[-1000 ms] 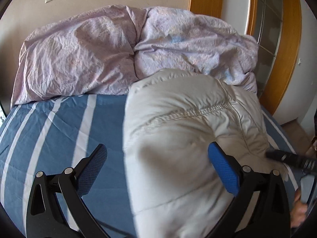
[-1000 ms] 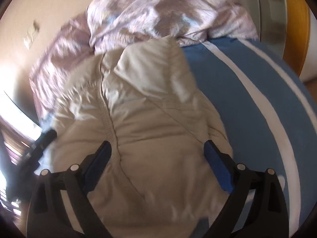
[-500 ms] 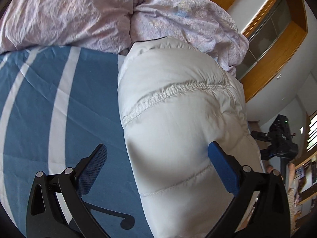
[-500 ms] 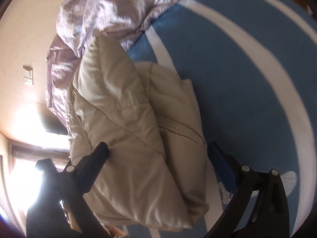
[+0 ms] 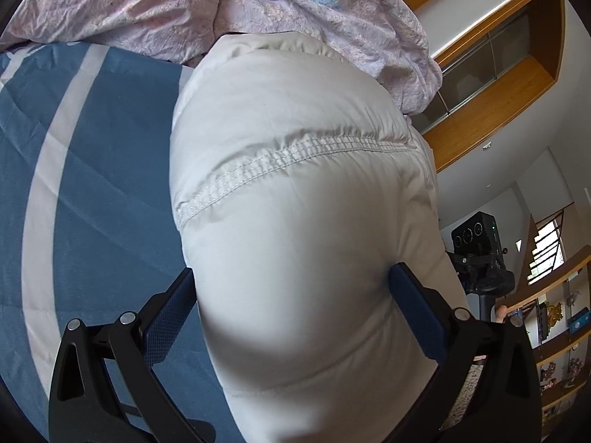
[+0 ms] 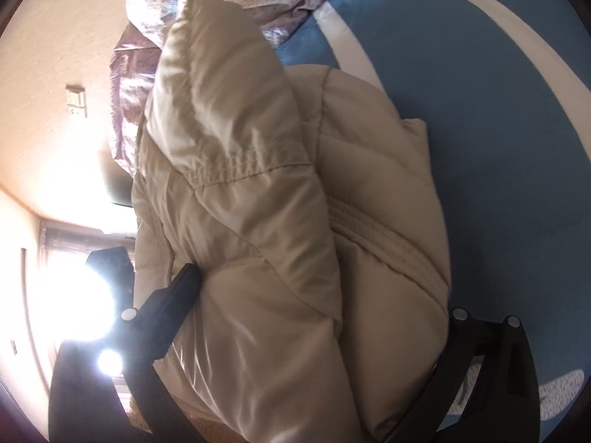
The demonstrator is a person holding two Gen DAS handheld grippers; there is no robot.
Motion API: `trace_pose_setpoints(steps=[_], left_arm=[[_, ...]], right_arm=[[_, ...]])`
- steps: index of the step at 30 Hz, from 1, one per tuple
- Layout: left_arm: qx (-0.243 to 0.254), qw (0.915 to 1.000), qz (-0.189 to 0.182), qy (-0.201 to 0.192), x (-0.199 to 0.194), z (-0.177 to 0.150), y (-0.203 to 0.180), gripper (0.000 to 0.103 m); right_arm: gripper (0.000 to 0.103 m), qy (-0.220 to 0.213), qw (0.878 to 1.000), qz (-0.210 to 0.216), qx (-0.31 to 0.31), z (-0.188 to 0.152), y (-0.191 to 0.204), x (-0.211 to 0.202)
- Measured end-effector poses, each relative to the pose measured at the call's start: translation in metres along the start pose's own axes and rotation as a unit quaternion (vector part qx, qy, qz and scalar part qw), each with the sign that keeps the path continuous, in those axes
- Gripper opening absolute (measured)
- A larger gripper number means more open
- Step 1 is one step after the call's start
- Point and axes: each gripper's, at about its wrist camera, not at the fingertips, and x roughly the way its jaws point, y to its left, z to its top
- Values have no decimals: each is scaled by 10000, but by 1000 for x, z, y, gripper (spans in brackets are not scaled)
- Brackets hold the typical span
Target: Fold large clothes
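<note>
A puffy off-white down jacket [image 5: 295, 203] lies folded in a thick bundle on the blue, white-striped bed sheet [image 5: 92, 184]. My left gripper [image 5: 291, 273] straddles its near end with the jaws wide. The left pad [image 5: 170, 317] sits at the jacket's edge and the right pad [image 5: 417, 313] dents its side. In the right wrist view the same jacket [image 6: 277, 221] looks beige, with a folded layer lying on top. My right gripper [image 6: 317, 284] also straddles it at full width. One finger [image 6: 177, 291] rests against the left side; the other is mostly hidden behind the bulging fabric.
A crumpled lilac duvet [image 5: 184, 3] is heaped at the head of the bed, touching the jacket's far end. A black camera on a stand [image 5: 476, 251] stands beside the bed, with wooden shelves [image 5: 554, 332] behind it. Strong window glare [image 6: 88, 306] washes out the right wrist view's left side.
Both grippers have dropped and tilted down toward the jacket, rolling as they came. The jacket now fills the gap between each pair of jaws, and the right gripper's far finger is covered.
</note>
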Motion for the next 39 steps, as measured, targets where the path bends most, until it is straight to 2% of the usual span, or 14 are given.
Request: trace_pose_setpoints(steps=[9,14,16,20,29,34,39], left_arm=[[37,9998,-17,-169,3,-3,-4,99],[253,9990,45,-359,-5,-5,-15,84],[339,9985,72,-426,-9,-6,-18,79],[421,9975,87,-558,-17,-3,-19,75],[451,9924,415,-1069,-56,11,-2,72],[335,9871,728,-1389,-87,21,22,71],[141,9799,1086,-1670,-118,27,51,71]], right_arm=[[100,-36,9989,253,-382,-5,9,13],[78,-146,9982,301,-496,-8,14,17],[72,-199,9977,312,-566,-10,18,16],[63,-264,9970,303,-662,-12,27,14],[59,-180,9935,237,-1100,6,70,36],[58,-36,9898,217,-1406,19,102,65],[58,211,9854,209,-1677,38,138,113]])
